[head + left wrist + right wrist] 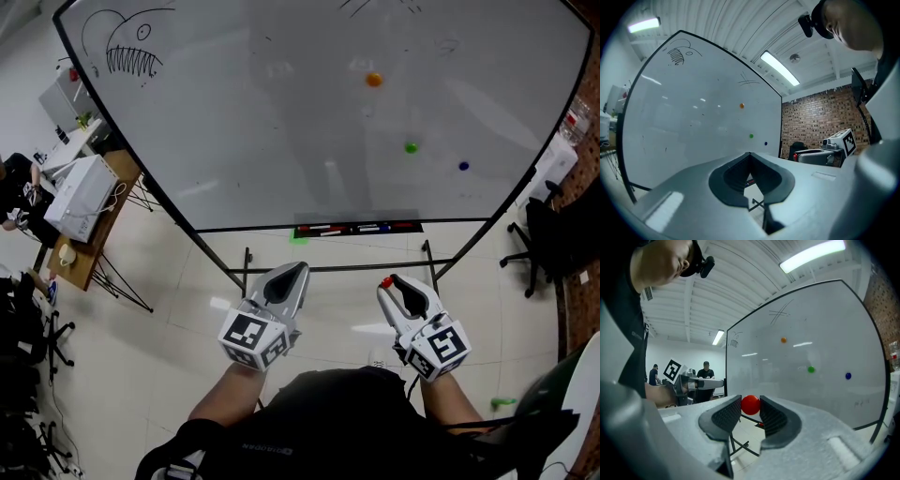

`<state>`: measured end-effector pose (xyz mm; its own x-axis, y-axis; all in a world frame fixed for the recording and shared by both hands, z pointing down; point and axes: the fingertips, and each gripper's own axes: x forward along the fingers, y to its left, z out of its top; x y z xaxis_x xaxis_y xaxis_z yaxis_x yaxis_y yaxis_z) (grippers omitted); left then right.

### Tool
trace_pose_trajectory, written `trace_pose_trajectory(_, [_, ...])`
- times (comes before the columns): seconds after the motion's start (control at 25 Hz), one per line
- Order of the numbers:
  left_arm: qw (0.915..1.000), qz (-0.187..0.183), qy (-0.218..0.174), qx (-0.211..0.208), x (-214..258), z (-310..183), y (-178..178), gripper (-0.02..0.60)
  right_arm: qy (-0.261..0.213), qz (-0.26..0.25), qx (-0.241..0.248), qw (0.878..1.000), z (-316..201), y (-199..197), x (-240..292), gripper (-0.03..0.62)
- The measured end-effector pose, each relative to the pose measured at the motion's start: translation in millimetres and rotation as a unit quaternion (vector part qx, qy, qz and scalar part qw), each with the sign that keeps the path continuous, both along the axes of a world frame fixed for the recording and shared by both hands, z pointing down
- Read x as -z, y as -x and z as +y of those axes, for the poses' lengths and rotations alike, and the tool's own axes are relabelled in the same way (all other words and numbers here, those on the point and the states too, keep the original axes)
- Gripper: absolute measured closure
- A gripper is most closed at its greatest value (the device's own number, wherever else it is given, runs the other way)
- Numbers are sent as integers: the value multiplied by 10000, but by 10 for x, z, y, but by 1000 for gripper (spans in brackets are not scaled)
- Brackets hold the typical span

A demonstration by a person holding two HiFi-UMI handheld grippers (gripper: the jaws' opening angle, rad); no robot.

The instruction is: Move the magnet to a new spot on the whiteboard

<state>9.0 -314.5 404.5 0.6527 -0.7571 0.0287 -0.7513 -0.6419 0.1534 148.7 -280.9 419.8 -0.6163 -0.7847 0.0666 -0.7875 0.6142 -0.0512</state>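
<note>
Right gripper [750, 401] is clamping the red magnet [750, 405] away from the whiteboard [281, 112], placing is remaining; left gripper [750, 155] is idling closed, empty.

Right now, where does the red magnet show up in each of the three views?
Head view: red magnet at the right gripper's tip, lower centre-right.
Left gripper view: small red spot right of centre, on the right gripper's tip.
Right gripper view: centre, held between the jaws.
Shared landmark: green magnet on the whiteboard, in all three.
</note>
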Motion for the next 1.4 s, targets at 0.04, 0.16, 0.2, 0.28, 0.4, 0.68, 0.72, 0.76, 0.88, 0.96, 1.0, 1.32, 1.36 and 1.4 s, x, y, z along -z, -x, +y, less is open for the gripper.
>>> trace_pose_trajectory(0.04, [10000, 1, -8, 1, 0, 2, 10, 565, -2, -1, 5, 10000, -3, 13, 1, 488])
trace_pose_trajectory(0.16, [10000, -3, -4, -4, 4, 16, 36, 565, -13, 24, 45, 10000, -5, 58, 3, 488])
trace_pose_trajectory(0.2, [10000, -14, -2, -19, 4, 21, 35, 566, -20, 38, 59, 10000, -6, 70, 7, 488])
trace_pose_trajectory(0.28, [10000, -26, -27, -49, 10, 28, 33, 566, -29, 56, 82, 9999, -12, 93, 18, 488])
trace_pose_trajectory(0.4, [9996, 31, -234, -132, 88, 64, 19, 565, -40, 86, 122, 9999, -20, 133, 28, 488])
trace_pose_trajectory(0.68, [9994, 39, -333, -110, 130, 90, 15, 565, -33, 125, 174, 9998, -53, 193, 28, 488])
trace_pose_trajectory(0.72, [9994, 43, -316, -93, 127, 86, 25, 565, -29, 129, 181, 9997, -55, 200, 27, 488])
trace_pose_trajectory(0.76, [9995, 49, -303, -75, 126, 81, 35, 565, -33, 130, 188, 9997, -58, 206, 33, 488])
trace_pose_trajectory(0.88, [9996, 62, -282, -26, 120, 58, 70, 565, -42, 129, 210, 9997, -76, 228, 38, 488])
trace_pose_trajectory(0.96, [9995, 72, -294, -11, 96, 46, 97, 565, -48, 153, 234, 9996, -90, 252, 36, 488])
trace_pose_trajectory(1.0, [9995, 78, -302, -4, 79, 41, 112, 565, -55, 164, 252, 9995, -96, 271, 41, 488])
trace_pose_trajectory(1.32, [9994, 100, -250, 214, 98, 44, 299, 565, -96, 204, 477, 9986, -135, 483, 75, 488])
trace_pose_trajectory(1.36, [9994, 102, -247, 238, 95, 47, 325, 565, -109, 213, 500, 9985, -138, 507, 81, 488])
trace_pose_trajectory(1.4, [9993, 106, -242, 257, 91, 51, 350, 565, -122, 220, 518, 9983, -139, 528, 86, 488])
